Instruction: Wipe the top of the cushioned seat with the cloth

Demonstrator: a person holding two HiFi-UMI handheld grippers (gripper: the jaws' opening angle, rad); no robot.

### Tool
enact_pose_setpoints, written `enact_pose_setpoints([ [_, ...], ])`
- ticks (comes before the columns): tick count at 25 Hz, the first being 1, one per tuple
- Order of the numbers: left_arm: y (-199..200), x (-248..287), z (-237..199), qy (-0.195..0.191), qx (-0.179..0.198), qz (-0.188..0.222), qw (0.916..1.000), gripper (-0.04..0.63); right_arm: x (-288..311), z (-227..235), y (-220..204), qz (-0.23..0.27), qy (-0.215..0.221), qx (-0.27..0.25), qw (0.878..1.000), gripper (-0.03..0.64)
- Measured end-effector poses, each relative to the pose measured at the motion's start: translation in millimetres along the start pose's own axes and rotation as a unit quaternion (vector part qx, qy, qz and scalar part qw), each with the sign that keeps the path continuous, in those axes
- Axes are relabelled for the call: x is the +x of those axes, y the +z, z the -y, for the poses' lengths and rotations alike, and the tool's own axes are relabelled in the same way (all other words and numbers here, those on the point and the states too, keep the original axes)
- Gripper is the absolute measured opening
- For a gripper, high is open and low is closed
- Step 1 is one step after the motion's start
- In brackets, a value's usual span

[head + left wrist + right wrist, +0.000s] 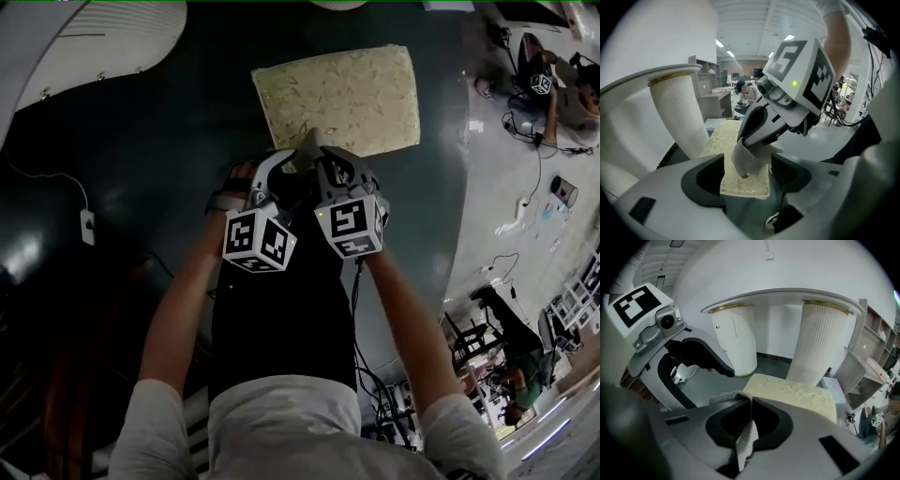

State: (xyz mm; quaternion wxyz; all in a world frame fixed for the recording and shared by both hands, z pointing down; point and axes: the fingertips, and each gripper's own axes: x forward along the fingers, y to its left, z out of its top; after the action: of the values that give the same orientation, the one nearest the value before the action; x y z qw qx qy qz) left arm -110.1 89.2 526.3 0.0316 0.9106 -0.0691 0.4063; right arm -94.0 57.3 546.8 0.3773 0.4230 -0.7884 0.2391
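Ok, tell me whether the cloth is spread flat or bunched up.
Bunched up: the cloth hangs crumpled from the right gripper's shut jaws by the cushioned seat's near edge, not laid flat on it.

The head view is dim: the dark floor [141, 141] carries pale glare at the left edge, and the cushioned seat [337, 98] stands out pale. Ceiling lights [721, 43] brighten the left gripper view. All views bend at their edges
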Motion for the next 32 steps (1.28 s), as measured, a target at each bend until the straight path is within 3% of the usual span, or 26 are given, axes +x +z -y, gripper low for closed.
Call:
enact_pose_setpoints([
  [4, -8, 10, -22, 0.042, 0.011, -0.030, 0.9986, 0.280, 7, -2, 11, 0.013, 0.008, -0.020, 1.000, 0.014],
  [7, -15, 9, -42, 0.084, 0.015, -0.041, 0.9955, 0.068, 12, -7, 13, 0.018, 0.018, -0.040, 0.999, 0.015],
  [8, -15, 7, -47, 0.094, 0.010, -0.037, 0.9949, 0.028, 13, -8, 14, 0.019, 0.023, -0.044, 0.999, 0.015],
  [14, -29, 0, -68, 0.095, -0.054, -0.030, 0.9936, 0.021, 21, -17, 9, 0.014, 0.056, -0.059, 0.997, 0.017],
  [17, -40, -3, -76, 0.106, -0.076, -0.034, 0.9908, 0.021, 30, -24, -9, -0.010, 0.088, -0.074, 0.993, 0.049],
  [23, -55, -5, -79, 0.120, -0.086, -0.045, 0.9880, 0.021, 31, -11, -10, -0.008, 0.059, -0.091, 0.994, 0.018],
  [27, -56, -11, -106, 0.166, -0.104, -0.034, 0.9801, 0.021, 40, 12, 24, 0.001, 0.017, -0.144, 0.989, 0.017],
  [32, -65, -17, -160, 0.256, -0.106, -0.019, 0.9607, 0.021, 78, 41, 86, 0.003, -0.017, -0.256, 0.967, 0.017],
])
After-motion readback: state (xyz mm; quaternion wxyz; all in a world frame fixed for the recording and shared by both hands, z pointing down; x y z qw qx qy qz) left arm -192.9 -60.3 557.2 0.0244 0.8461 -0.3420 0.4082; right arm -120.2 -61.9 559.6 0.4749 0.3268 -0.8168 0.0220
